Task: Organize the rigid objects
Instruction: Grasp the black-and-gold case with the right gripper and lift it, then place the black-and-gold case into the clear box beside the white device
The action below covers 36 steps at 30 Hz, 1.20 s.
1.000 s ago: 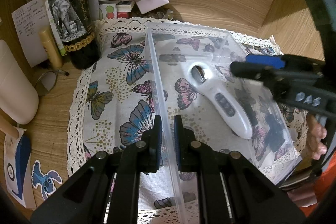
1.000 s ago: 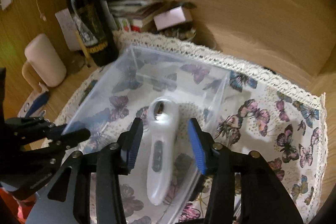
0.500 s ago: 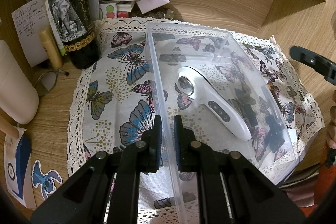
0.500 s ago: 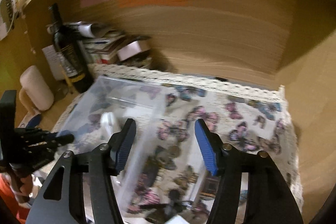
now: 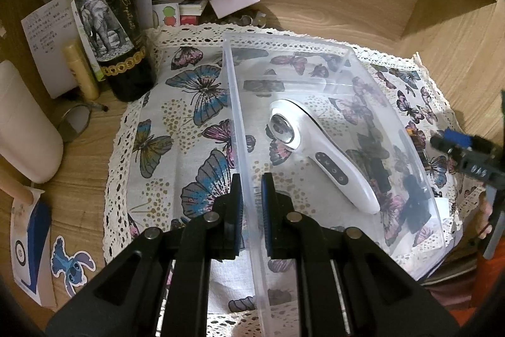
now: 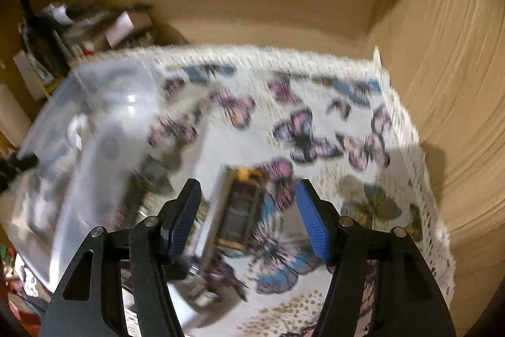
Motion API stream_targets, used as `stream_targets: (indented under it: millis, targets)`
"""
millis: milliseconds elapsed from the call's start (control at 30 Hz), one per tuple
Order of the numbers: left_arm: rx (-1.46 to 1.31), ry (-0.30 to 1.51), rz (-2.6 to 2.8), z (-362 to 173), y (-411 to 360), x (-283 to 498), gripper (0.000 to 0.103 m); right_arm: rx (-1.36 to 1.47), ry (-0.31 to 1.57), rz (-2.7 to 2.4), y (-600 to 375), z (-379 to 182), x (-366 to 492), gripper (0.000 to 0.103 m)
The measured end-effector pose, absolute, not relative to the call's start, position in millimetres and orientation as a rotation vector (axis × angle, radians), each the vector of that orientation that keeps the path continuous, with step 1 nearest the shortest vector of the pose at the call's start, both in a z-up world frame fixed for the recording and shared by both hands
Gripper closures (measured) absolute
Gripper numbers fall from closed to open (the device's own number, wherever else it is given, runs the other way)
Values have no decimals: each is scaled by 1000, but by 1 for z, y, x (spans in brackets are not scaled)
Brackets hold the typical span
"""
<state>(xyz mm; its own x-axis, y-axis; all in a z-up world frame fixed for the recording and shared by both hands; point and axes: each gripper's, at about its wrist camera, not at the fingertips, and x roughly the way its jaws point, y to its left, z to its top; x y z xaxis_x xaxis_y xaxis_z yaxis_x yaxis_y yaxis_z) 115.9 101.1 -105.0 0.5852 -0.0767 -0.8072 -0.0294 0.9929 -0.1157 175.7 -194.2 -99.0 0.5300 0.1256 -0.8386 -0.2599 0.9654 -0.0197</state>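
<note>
Left tool (image 5: 251, 204) pinches the clear bin's (image 5: 344, 52) near wall; right tool (image 6: 247, 218) hangs released.
Wine bottle (image 5: 107, 18) stands left of the bin on the tabletop (image 5: 79, 153); the white handheld device (image 5: 318, 150) lies inside the bin; right of the bin, a blurred rectangular object (image 6: 236, 210) sits on the butterfly cloth (image 6: 363, 204) under the spread right tool.

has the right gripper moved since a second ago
Yes. The right gripper was over the white handheld device in the clear bin; it has swung right, off the bin, and hangs open over the butterfly cloth.
</note>
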Motion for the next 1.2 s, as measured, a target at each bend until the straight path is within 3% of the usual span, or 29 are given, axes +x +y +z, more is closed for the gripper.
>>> stream_targets:
  millis: [167,233,367,400,600,967,1200]
  targets:
    - [-113,949,-20,-104,99,117,92,-155,1069,260,-203,-126,179,57]
    - [-103,946,-21,-104,99,116,92,-151,1077,288,-203,-132,179,58]
    - [-96,945,-20,-105,99,116,92,-171,1085,310,-197,-140,185,80]
    - [-98,945,-21,-104,99,116,92,-180,1069,306,-196,-139,186,81]
    - [-152,943,3,-103,103,116,92,-62,1048,329,-209,-129,188,81]
    - [-139,951,41,-102,99,107,93,10,830,482,-206,-50,143,81]
    - [-120,961,-8,-100,99,112,93,27,772,539,-179,-30,137,81]
